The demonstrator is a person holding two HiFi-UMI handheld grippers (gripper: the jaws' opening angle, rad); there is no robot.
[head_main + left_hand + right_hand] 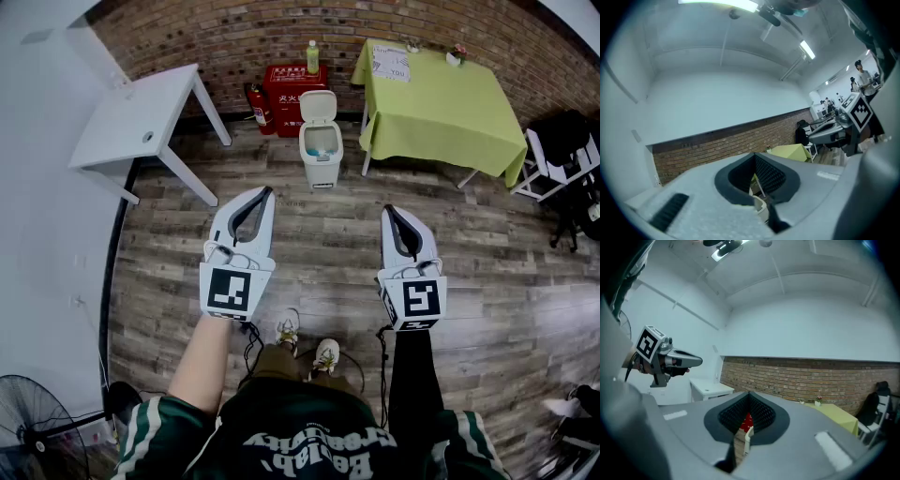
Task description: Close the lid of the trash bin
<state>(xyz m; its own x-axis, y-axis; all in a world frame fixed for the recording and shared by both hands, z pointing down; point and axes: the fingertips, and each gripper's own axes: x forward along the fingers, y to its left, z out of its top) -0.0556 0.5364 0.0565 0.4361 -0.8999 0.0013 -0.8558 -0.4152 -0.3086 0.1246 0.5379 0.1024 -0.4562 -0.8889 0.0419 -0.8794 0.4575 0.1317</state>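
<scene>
A white trash bin is seen; a lime-green cloth, red cabinet and grey wood-grain floor are picked out.

Bare wooden floor is lying open from the left gripper and right gripper up to the trash bin — a straight, clear lane. The green-clothed table is crowding the bin just on its right; a red cabinet and fire extinguisher are sitting close behind its raised lid. The white table is standing well off left.
</scene>
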